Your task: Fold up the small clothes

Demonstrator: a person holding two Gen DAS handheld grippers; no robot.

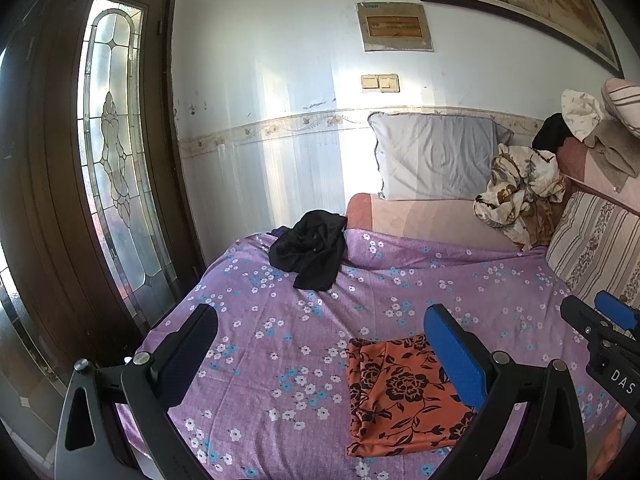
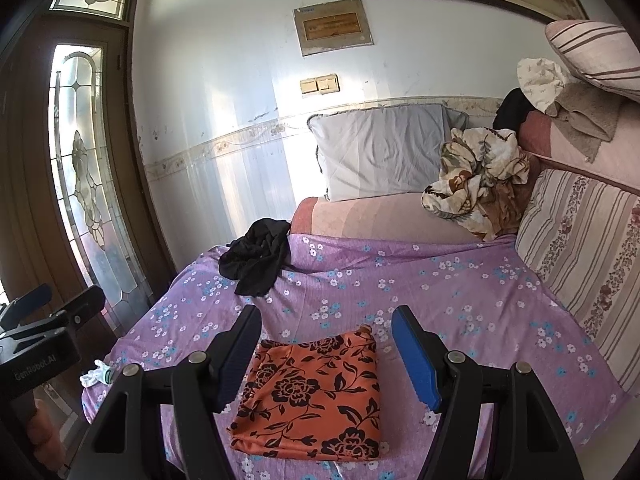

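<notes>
The orange floral cloth (image 2: pixel 310 394) lies folded into a neat rectangle on the purple flowered bedsheet (image 2: pixel 460 300), close to the near edge of the bed. It looks finished, set down flat so its layers stay put. Beyond the orange cloth, toward the wall and off to the left, a black garment (image 1: pixel 310 250) sits crumpled in a heap, probably the next piece waiting to be folded. Further back and to the right of the orange cloth, a cream leaf-print bundle (image 2: pixel 478 178) is piled against the striped cushion (image 2: pixel 580 248).

The right gripper (image 2: pixel 326 354) hovers just above the orange cloth, fingers spread wide on either side of it, grasping nothing. The left gripper (image 1: pixel 320 350) is likewise spread and empty, level with the cloth's left side, its blue pad (image 1: pixel 456 356) over the cloth's right edge. Both point forward along the bed, seemingly let go after laying the cloth down.
</notes>
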